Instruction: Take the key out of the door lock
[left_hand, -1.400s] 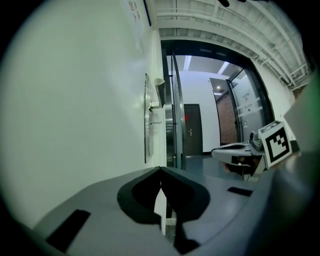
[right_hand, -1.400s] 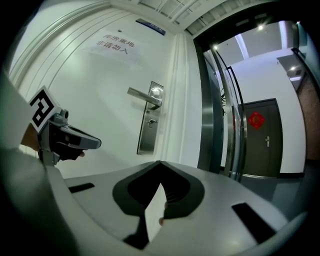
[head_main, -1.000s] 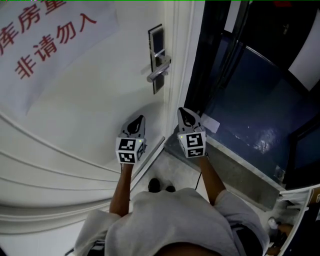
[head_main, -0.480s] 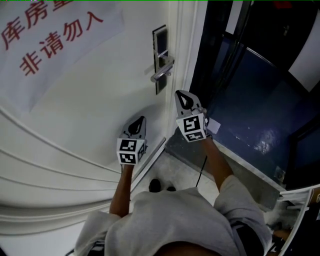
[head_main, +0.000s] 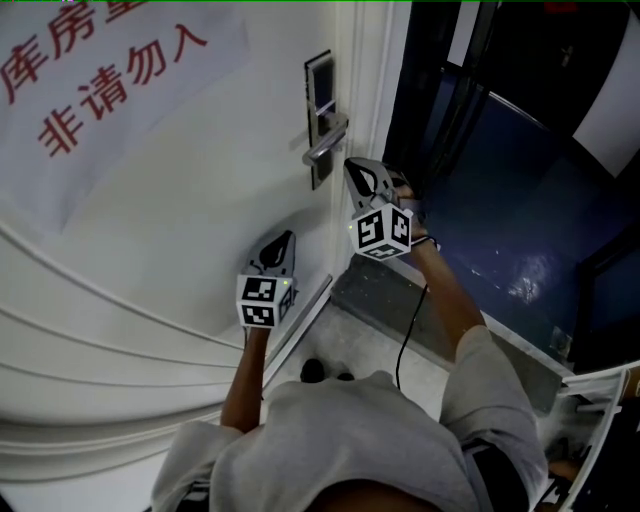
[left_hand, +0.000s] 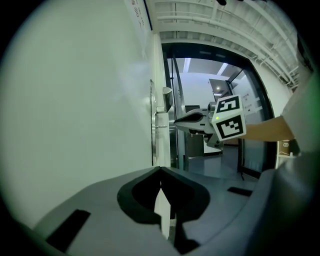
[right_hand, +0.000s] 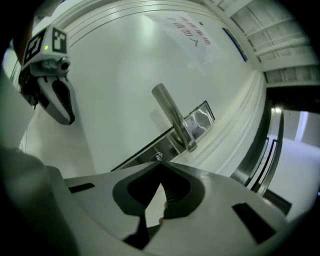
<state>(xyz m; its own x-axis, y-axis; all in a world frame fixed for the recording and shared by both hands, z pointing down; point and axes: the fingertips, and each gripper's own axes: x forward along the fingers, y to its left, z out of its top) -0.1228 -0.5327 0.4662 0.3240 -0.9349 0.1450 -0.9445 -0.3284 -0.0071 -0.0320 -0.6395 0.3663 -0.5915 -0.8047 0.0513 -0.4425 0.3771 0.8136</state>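
Both pairs of jaws closed and empty, key in the door lock.
Right gripper (right_hand: 161, 165) aims at the lock plate (right_hand: 199, 121) on the white door (head_main: 190, 190), jaws shut, tips just beside the small key (right_hand: 158, 156) seated below the lever handle (right_hand: 171, 116); contact unclear. Left gripper (left_hand: 161, 170), jaws together on nothing, hangs lower beside the door, well apart from the lock.

The head view looked steeply down the white door (head_main: 180, 230) from above. The left gripper view faced along it toward the right gripper (left_hand: 177, 122); the right gripper view sat near the lever handle (right_hand: 172, 117), which the head view also showed.
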